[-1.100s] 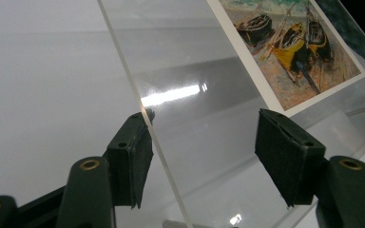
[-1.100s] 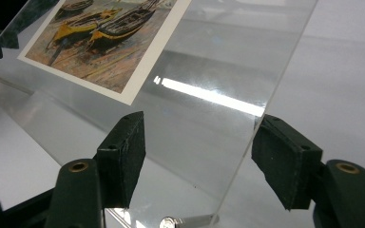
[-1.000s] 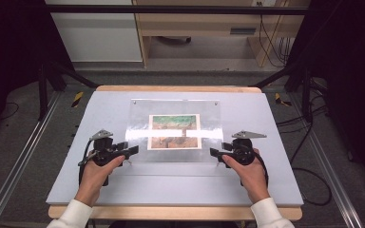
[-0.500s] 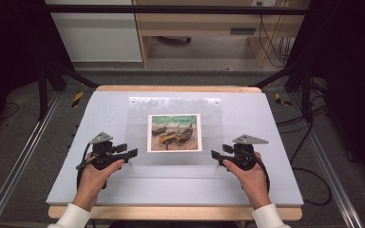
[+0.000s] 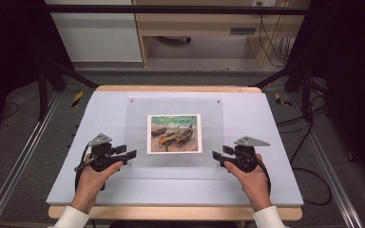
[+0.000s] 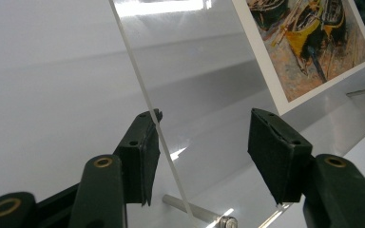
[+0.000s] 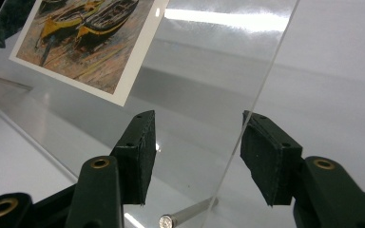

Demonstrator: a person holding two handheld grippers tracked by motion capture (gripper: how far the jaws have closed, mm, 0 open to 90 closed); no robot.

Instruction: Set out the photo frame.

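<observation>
I see white sleeve cuffs at the bottom of the high view, and each hand carries a black tool: my left gripper (image 5: 132, 154) and right gripper (image 5: 216, 156), both topped with a grey three-cornered plate and trailing a black cable. Closer in, the jaws show flat black pads (image 6: 142, 154), small screw holes and brass-ringed pivots.

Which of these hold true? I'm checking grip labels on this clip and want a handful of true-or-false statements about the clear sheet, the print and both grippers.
1. The clear sheet lies over a picture of boats. True.
2. The left gripper is clamped on the sheet. False: its jaws have been closing, but a gap remains at one pad.
3. The right gripper has the sheet's edge between its jaws. True.
4. The picture shows a bowl of fruit. False: beached boats.
5. Both grippers sit at the sheet's far edge. False: near corners.
</observation>
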